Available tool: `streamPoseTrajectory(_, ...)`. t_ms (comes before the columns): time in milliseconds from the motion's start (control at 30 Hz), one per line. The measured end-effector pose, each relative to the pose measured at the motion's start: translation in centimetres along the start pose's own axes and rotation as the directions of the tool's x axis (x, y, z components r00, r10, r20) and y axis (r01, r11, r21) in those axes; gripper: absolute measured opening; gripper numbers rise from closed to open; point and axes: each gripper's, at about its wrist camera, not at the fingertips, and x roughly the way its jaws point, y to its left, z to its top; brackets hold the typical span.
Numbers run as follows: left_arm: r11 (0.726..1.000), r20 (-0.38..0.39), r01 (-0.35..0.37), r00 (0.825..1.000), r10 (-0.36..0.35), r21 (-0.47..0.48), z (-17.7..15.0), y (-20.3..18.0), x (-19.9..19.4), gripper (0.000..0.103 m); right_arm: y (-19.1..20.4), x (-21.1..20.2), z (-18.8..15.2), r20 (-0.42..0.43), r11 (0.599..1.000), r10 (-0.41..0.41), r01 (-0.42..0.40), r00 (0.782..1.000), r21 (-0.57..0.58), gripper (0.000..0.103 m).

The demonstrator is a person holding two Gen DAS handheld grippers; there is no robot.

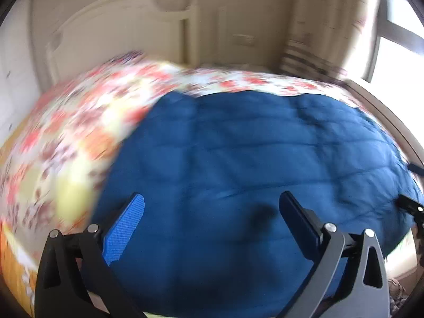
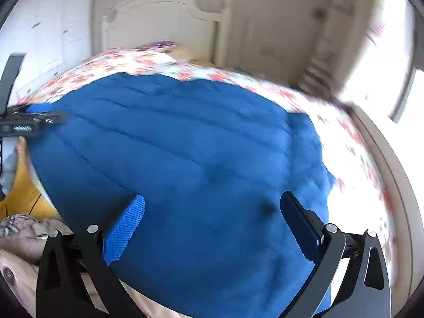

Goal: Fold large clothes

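The bed (image 1: 304, 84), under its floral sheet (image 1: 79, 111), carries the blue quilted garment (image 1: 238, 145), spread flat across the middle so I have a broad, even surface to fold on. My left tongs (image 1: 210, 212) hang above its near part, fingers wide apart and holding nothing. My right tongs (image 2: 212, 212) hover likewise, spread and empty, placed, I judge, to take an edge each.

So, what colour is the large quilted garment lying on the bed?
The quilted garment is deep blue; the right wrist view shows it best.
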Motion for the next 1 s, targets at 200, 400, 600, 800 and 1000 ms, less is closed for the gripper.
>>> streamPoseTrajectory(200,0.999,-0.008,-0.05,0.999,0.05,0.019,-1.4,1.8,1.4,0.101,-2.5,0.4,-3.2,0.046,0.991,0.076,-0.08,0.996,0.107,0.098)
streamPoseTrajectory(400,0.998,-0.016,-0.051,0.999,0.051,0.027,-1.2,1.8,1.9,0.101,-2.8,0.4,-3.2,0.035,0.989,0.09,-0.094,0.995,0.115,0.098)
streamPoseTrajectory(600,0.998,-0.015,-0.05,0.999,0.05,0.028,-1.5,2.0,1.7,0.101,-8.2,-4.5,-5.2,0.15,0.927,0.114,-0.16,0.982,0.339,0.097)
streamPoseTrajectory(800,0.998,-0.008,-0.06,0.998,0.06,0.026,-1.6,1.7,1.6,0.101,-11.2,-7.4,-12.4,0.265,0.771,0.201,-0.319,0.943,0.551,0.089)
streamPoseTrajectory(1000,0.998,-0.007,-0.057,0.998,0.057,0.028,-1.7,1.7,1.6,0.101,-10.0,-6.3,-13.8,0.33,0.699,0.299,-0.441,0.896,0.564,0.083)
